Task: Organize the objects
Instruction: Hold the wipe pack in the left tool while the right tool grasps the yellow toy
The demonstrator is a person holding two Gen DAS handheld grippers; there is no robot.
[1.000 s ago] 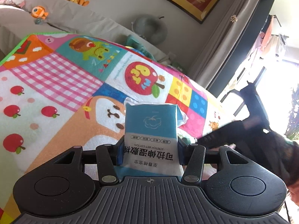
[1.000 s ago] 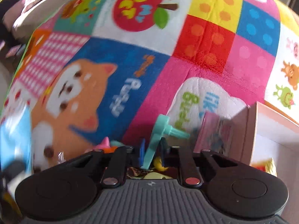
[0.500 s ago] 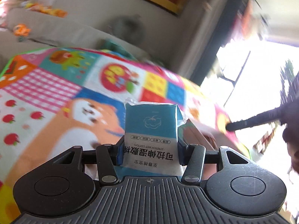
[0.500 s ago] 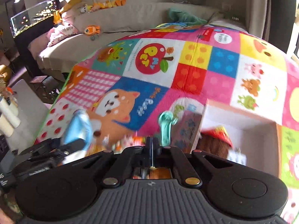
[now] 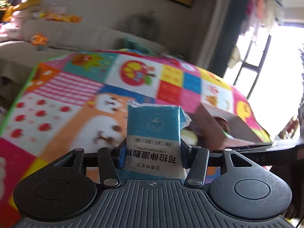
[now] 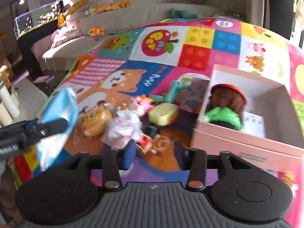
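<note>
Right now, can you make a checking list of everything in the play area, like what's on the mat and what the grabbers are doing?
Surface: colourful cartoon play mat, patchwork squares.
Job's things: blue wipes pack clamped in the left gripper, held above the mat; pink box open, holding a brown and green knitted toy.
Clutter: loose pile left of the box: yellow block, pink toy, wrapped snack, teal plastic piece.
Grippers: right gripper open, empty, above the pile.
Cables: nothing seen.
Surroundings: beige sofa with plush toys; framed pictures on the wall.
</note>
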